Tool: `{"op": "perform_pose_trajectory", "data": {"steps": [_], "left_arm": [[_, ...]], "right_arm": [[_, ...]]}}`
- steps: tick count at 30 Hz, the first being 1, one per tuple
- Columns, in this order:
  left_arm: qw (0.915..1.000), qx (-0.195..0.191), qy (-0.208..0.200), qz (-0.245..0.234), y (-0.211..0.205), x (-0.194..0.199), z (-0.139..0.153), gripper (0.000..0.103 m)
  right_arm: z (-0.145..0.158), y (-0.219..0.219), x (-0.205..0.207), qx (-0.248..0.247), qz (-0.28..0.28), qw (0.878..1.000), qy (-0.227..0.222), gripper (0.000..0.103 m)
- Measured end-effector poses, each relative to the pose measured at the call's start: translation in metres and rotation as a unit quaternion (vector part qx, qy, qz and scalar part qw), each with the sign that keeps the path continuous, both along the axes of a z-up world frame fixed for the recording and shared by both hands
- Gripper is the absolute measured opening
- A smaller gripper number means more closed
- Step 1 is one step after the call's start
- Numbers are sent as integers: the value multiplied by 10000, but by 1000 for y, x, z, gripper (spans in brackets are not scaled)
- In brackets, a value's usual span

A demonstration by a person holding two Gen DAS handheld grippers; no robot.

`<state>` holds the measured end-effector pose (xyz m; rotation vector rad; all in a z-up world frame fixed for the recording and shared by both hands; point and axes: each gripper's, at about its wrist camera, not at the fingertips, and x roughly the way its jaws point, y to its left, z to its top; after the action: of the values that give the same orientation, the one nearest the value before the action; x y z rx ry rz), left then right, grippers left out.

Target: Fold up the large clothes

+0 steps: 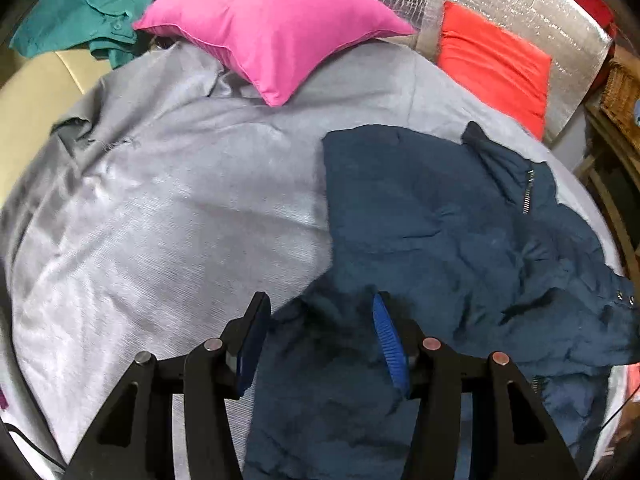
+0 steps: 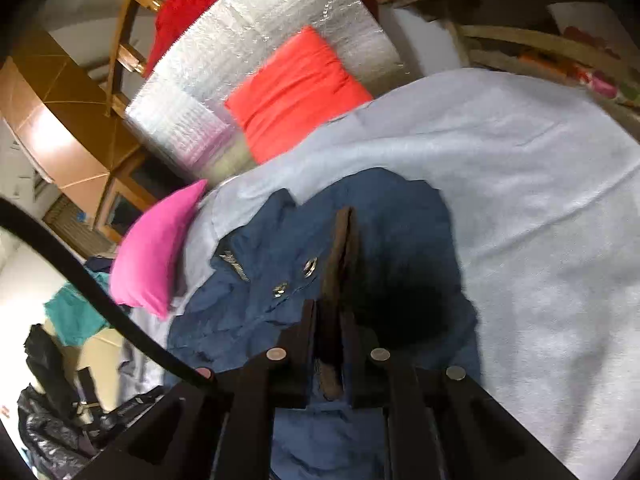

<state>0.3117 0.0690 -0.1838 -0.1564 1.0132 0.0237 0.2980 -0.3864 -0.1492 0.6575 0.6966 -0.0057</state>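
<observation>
Honestly barely started: right gripper (image 2: 334,312) is clamped on the jacket (image 1: 432,216) edge, left gripper (image 1: 320,340) hangs open just above its rumpled cloth, everything still unfolded.

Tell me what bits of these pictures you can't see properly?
- Blue jacket: its lower part runs off the bottom edge of the left wrist view, behind the left gripper.
- Fabric inside the right gripper: right wrist view, the shut fingers and dark shadow hide how much is pinched.
- Teal garment: cut off by the lens edge and partly behind the pink pillow.
- Dark pile: blurred, unidentifiable.
</observation>
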Motion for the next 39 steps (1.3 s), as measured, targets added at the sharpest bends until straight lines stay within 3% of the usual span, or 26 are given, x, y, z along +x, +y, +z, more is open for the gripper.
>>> {"op": "perform_pose_trajectory", "data": {"steps": [4, 7, 9, 10, 11, 13, 19, 22, 24, 25, 26, 29, 30, 32, 34, 35, 37, 39], "left_arm": [[9991, -20, 422, 5, 3, 10, -17, 54], [9999, -48, 109, 52, 4, 5, 0, 54], [9997, -43, -242, 78, 4, 0, 14, 54], [9994, -45, -344, 80, 3, -1, 18, 55], [9991, -47, -407, 76, 2, -1, 21, 59], [9993, -69, -368, 39, -2, 4, 18, 65], [9998, -30, 188, -30, -15, 18, -11, 65], [9997, 174, 166, -69, -22, 17, -13, 65], [9996, 213, 19, -169, -26, 13, -6, 64], [9995, 238, -58, -204, -28, 12, -3, 65], [9993, 287, -91, -209, -30, 11, -2, 65], [9979, 596, 69, -228, -34, 14, -12, 65], [9972, 674, 207, -254, -35, 16, -18, 65], [9973, 653, 244, -237, -34, 16, -18, 65], [9977, 628, 137, -201, -31, 11, -8, 65], [9978, 636, 55, -170, -31, 11, -4, 65], [9966, 748, -342, -76, -33, 5, 12, 65], [9937, 805, -768, -159, -40, -4, 29, 65]], "right_arm": [[-39, -8, 17, 160, 40, 9944, 1048, 11], [-26, -25, 9, 474, -34, 9959, 772, 15], [-10, -40, -5, 529, -350, 9975, 326, 38], [-7, -46, -12, 544, -508, 9970, 210, 70], [-5, -52, -16, 575, -707, 9958, 117, 87], [-10, -68, -22, 641, -944, 9934, 149, 87], [-39, -53, 17, 505, -378, 9948, 800, 84], [-46, -30, 25, -159, -37, 9940, 1084, 51], [-33, -20, 17, -483, -30, 9948, 900, 38], [-25, -18, 13, -643, -39, 9949, 777, 27], [-19, -16, 9, -803, -98, 9945, 664, 24], [-29, -18, 9, -892, -203, 9916, 918, 24], [-38, -22, 12, -846, -231, 9891, 1186, 24], [-39, -29, 10, -549, -260, 9908, 1208, 28], [-29, -34, 4, -314, -352, 9934, 1047, 30], [-22, -38, -3, -222, -450, 9946, 912, 37], [-5, -37, -15, -240, -634, 9966, 468, 47], [12, -30, -23, -305, -545, 9980, 43, 47]]}}
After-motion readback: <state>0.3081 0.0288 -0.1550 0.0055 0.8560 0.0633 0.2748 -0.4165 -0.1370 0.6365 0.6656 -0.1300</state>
